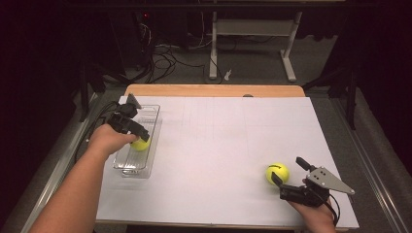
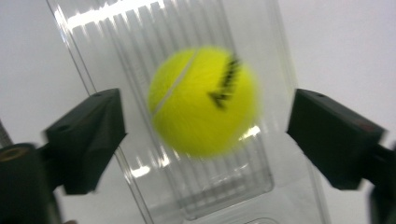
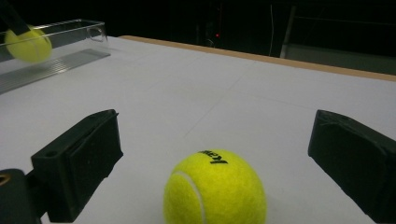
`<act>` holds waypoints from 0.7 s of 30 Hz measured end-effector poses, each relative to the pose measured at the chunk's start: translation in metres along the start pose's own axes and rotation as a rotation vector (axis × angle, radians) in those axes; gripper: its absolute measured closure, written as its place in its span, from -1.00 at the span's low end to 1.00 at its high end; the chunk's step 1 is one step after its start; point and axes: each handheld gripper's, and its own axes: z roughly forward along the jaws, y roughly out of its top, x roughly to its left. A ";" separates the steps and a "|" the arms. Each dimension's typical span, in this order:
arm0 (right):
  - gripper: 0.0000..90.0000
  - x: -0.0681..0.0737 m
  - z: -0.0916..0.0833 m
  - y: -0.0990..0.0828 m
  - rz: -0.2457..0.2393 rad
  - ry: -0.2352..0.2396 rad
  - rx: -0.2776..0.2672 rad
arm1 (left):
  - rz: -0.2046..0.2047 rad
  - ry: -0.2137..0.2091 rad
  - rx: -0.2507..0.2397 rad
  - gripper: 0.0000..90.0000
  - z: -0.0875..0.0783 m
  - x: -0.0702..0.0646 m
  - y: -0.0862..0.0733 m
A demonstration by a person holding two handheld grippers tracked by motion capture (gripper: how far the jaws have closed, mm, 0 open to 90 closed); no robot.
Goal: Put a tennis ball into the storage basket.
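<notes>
Your work here looks like putting two tennis balls into the clear tray (image 1: 154, 116) at the left of the high view, and I judge it about half done.

The first ball (image 1: 141, 144) is inside the tray, near its lower part in that frame. Your left tool (image 1: 138, 132) is just above it. In the left gripper view the jaws stand wide apart, one at each side of the frame, and this ball (image 2: 203, 100) sits between them without touching either pad. It looks blurred there. So the left tool is open and holds nothing; this ball seems released.

The second ball (image 1: 277, 173) lies on the white table (image 1: 218, 145), at the lower right of the high view, well apart from the tray. Your right tool (image 1: 291, 174) is just beside it. In the right gripper view the jaws are also spread wide, and this ball (image 3: 215, 189) is at the bottom centre between them, but the pads do not press it. The right tool is open and empty.

What is left, as I judge: close the right tool on the second ball, carry it across the table to the tray, and let it go beside the first one.
</notes>
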 end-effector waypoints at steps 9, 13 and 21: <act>-0.93 0.000 0.001 0.000 -0.002 0.002 0.000 | 0.021 -0.002 0.003 -0.98 -0.006 -0.005 -0.002; -0.93 0.000 0.001 0.000 -0.001 0.002 0.001 | 0.024 0.005 0.011 -0.98 -0.006 -0.006 -0.003; -0.93 0.001 0.002 0.000 -0.004 0.002 0.002 | 0.038 0.014 0.023 -0.98 -0.007 -0.014 -0.006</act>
